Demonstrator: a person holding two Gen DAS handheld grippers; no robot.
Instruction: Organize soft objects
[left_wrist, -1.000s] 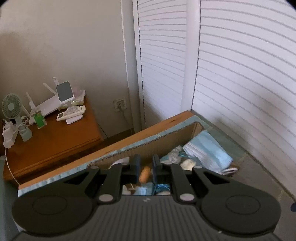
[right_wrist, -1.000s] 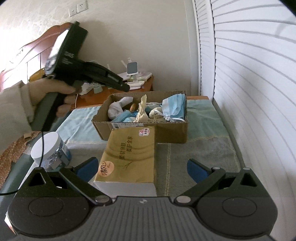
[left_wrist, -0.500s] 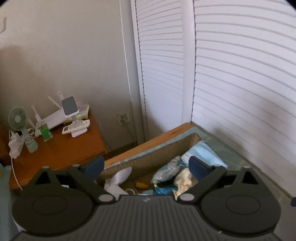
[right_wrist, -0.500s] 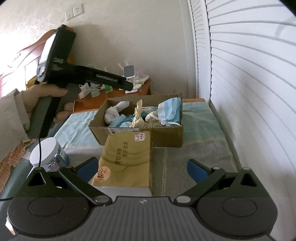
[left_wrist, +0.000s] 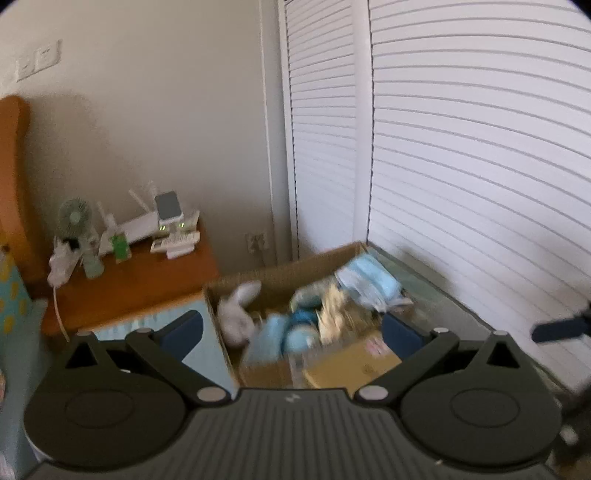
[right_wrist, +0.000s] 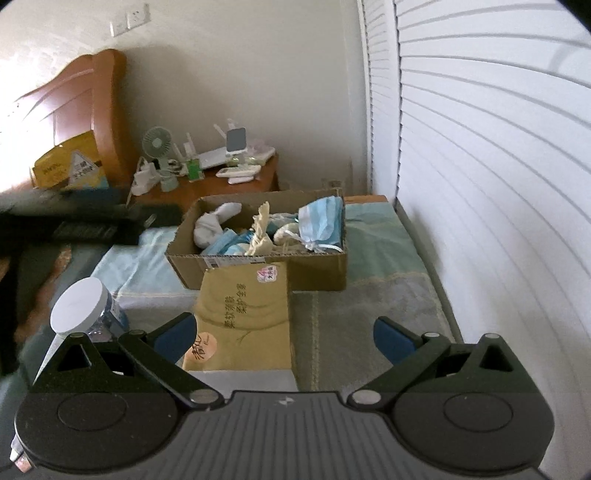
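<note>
**Soft items heaped in the box, both claws wide and empty**

While your left gripper (left_wrist: 291, 330) hangs above the cardboard box (right_wrist: 321, 269) with its jaws opening wide and nothing between them, the soft things sit piled inside the box on the bed (right_wrist: 373, 317). From the right wrist view you see a white sock (right_wrist: 214, 223) at the box's left end, a twisted cream cloth (right_wrist: 263, 230) standing up in the middle, and a stack of pale blue face masks (right_wrist: 320, 221) leaning at the right end, white ear loops trailing. More blue material lies low between the sock and the cloth.

Your right gripper (right_wrist: 284, 338) is spread wide too, holding nothing. Just near of the box, touching its front wall, lies one tan tissue pack (right_wrist: 247, 314) with printed characters and a round orange sticker. One clear jar with a white lid (right_wrist: 77, 306) stands to its left, partly hidden by your right claw's left finger.

Motion blurs the left wrist view, so the box contents there read only as white, blue and cream patches. How many masks are in the stack you cannot tell. A dark blurred shape (right_wrist: 85, 221) crosses the far left of the right view; its outline is unclear. On the far nightstand (right_wrist: 229, 186) you can count one small fan (right_wrist: 157, 142).
</note>
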